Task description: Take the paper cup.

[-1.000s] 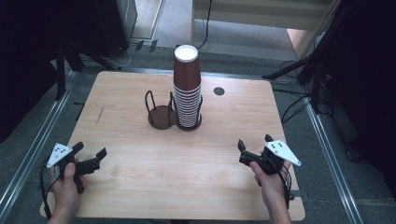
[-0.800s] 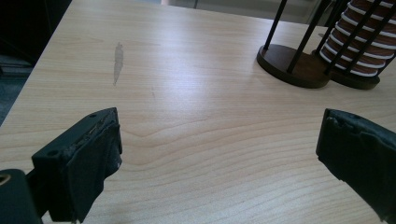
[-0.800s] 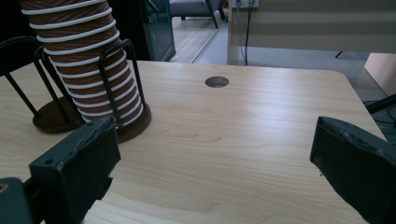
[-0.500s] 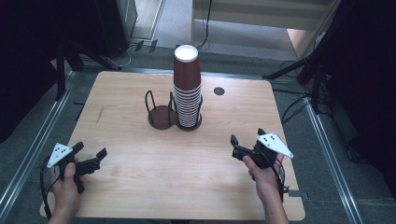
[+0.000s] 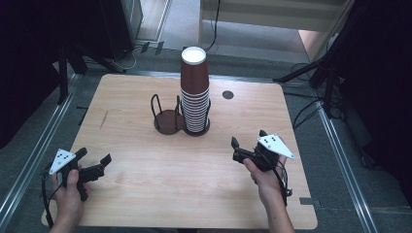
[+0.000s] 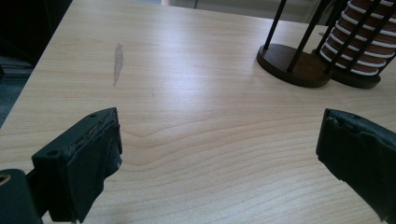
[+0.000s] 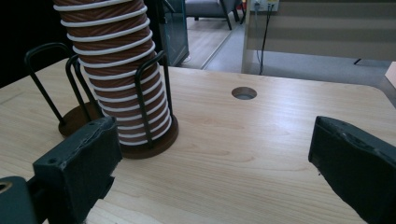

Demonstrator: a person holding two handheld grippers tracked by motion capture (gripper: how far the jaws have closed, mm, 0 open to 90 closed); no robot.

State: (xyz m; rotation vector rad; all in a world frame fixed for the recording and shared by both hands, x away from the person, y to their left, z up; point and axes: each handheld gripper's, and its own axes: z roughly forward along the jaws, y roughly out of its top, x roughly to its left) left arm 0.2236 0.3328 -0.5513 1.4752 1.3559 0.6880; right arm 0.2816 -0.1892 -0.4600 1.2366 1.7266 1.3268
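Cup stack point(image 5: 195, 92): stood in right holder point(image 5: 196, 130), frame centre; left holder point(image 5: 166, 121) empty. Right gripper point(image 5: 248, 143), lower right: jaws wide though just narrowing, nothing between. Left gripper point(image 5: 93, 159), lower left: wide, empty. No cup moved yet.

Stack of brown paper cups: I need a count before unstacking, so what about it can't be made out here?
- Stack of brown paper cups: high view, rims too small and close to count.
- Left gripper view: stack cut off by top and right edges.
- Right gripper view: stack's top cut off; black wire holder crosses lower rims.
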